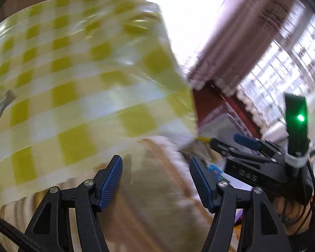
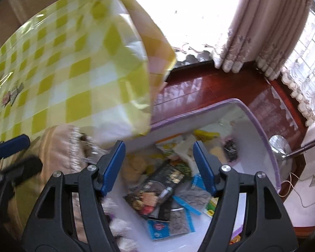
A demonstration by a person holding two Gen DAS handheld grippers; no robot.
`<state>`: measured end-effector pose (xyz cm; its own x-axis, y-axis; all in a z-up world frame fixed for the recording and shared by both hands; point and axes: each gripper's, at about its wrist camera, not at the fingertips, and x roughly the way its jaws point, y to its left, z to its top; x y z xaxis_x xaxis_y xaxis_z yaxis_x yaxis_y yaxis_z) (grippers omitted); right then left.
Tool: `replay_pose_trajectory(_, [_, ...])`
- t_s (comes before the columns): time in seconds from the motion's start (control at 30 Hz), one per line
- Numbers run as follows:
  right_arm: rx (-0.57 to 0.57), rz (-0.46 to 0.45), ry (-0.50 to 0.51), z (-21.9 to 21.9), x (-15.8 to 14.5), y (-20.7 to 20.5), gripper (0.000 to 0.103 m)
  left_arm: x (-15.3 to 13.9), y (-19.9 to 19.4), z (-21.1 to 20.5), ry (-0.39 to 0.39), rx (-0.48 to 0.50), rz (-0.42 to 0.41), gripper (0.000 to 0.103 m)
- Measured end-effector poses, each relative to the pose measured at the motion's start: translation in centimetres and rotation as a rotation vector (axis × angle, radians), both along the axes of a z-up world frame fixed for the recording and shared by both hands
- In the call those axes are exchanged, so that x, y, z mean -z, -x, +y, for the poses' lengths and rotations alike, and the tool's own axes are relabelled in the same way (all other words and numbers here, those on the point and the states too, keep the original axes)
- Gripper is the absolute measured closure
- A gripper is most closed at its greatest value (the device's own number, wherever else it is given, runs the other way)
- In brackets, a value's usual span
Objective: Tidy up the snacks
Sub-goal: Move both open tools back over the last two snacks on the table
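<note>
Snacks (image 2: 157,191) already fill the bin (image 2: 260,126) below our right gripper (image 2: 159,166); one packet (image 1: 2,103) remains left of the left gripper (image 1: 155,180). Both are spread, empty.

One purple-rimmed bin (image 2: 252,113) of many snack packets (image 2: 157,187), one checked tablecloth (image 2: 73,79), two curtains (image 2: 252,31)

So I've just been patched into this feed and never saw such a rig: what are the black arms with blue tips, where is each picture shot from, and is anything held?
They are two hand-held grippers, each with a fisheye camera looking along its fingers. In its own view, the left gripper is open and empty over the yellow-and-white checked tablecloth. The right gripper, also open and empty, is above the white fabric bin with purple trim, which holds mixed snack packets, among them a black foil packet. The left view also shows the right gripper from the side.
</note>
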<state>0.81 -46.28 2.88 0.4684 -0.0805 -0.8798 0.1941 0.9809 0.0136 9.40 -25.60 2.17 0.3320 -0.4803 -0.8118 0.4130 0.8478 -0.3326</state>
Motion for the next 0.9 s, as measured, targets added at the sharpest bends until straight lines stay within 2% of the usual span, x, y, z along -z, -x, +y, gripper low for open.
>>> replay_pose_trajectory(0.33, [-0.197,-0.009,-0.033,9.6,-0.5,-3.0,0.03,1.0,-3.8,15.0,-0.032,-0.354,0.011,0.036])
replay_pose_trajectory(0.4, [-0.237,-0.012,-0.046,11.7,-0.5,-3.7,0.028,1.4,-4.7,18.4,-0.064,-0.435,0.009,0.036])
replay_pose_trajectory(0.5, [-0.289,-0.01,-0.058,14.9,-0.6,-4.8,0.027,1.9,-6.3,22.5,-0.122,-0.504,0.0,0.035])
replay_pose_trajectory(0.57, [-0.331,-0.012,-0.059,17.2,-0.7,-5.7,0.026,2.6,-7.9,24.5,-0.197,-0.515,0.001,0.034])
replay_pose_trajectory(0.67, [-0.395,-0.013,-0.058,20.6,-0.8,-7.1,0.025,3.4,-9.9,26.6,-0.258,-0.502,-0.006,0.034])
replay_pose_trajectory(0.83, [-0.475,0.011,-0.052,25.5,-0.1,-9.2,0.023,4.9,-13.3,28.0,-0.415,-0.418,-0.059,0.034])
replay_pose_trajectory(0.9, [-0.501,0.031,-0.053,27.2,0.5,-10.1,0.023,4.9,-14.3,27.9,-0.479,-0.375,-0.109,0.034])
